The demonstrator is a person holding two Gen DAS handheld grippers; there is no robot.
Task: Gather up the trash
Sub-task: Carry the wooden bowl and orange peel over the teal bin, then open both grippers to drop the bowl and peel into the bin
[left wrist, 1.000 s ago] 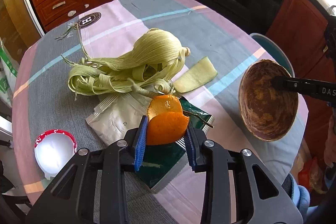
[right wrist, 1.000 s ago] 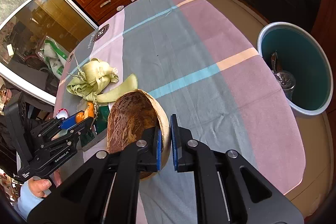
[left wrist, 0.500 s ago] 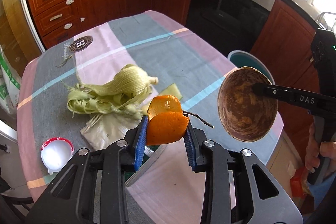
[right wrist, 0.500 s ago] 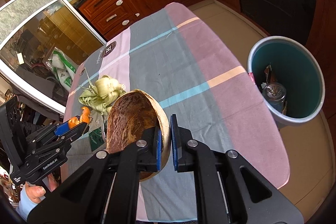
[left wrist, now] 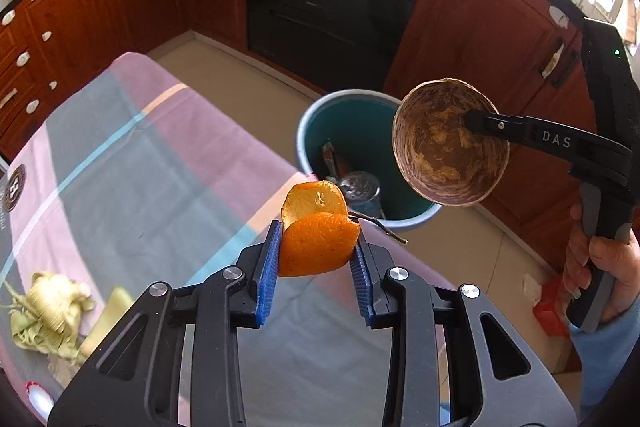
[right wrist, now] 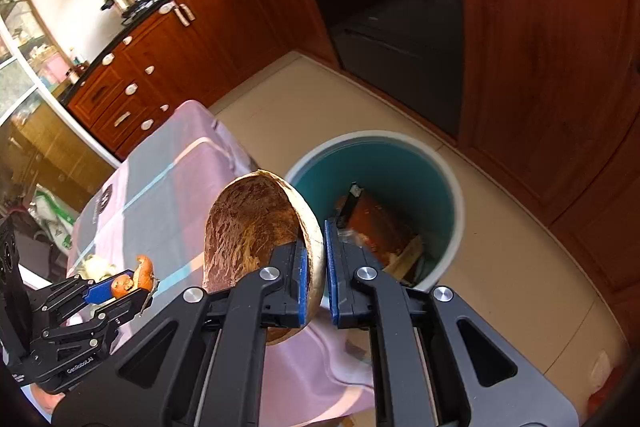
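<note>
Holding both loads in the air, I have my left gripper [left wrist: 316,259] pinching the orange peel [left wrist: 318,247] above the table edge [left wrist: 168,163], and my right gripper [right wrist: 316,267] clamped on the coconut shell's [right wrist: 256,223] rim, beside the teal bin [right wrist: 452,203] on the floor.

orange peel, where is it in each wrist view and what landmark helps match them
Left wrist view: the curled orange peel sits at lower centre, clamped between the left tongs' blue pads.
Right wrist view: it is small at lower left, in the same tongs.
Shared landmark: the round teal trash bin, upper centre-right in the left view, centre-right in the right view.
</note>
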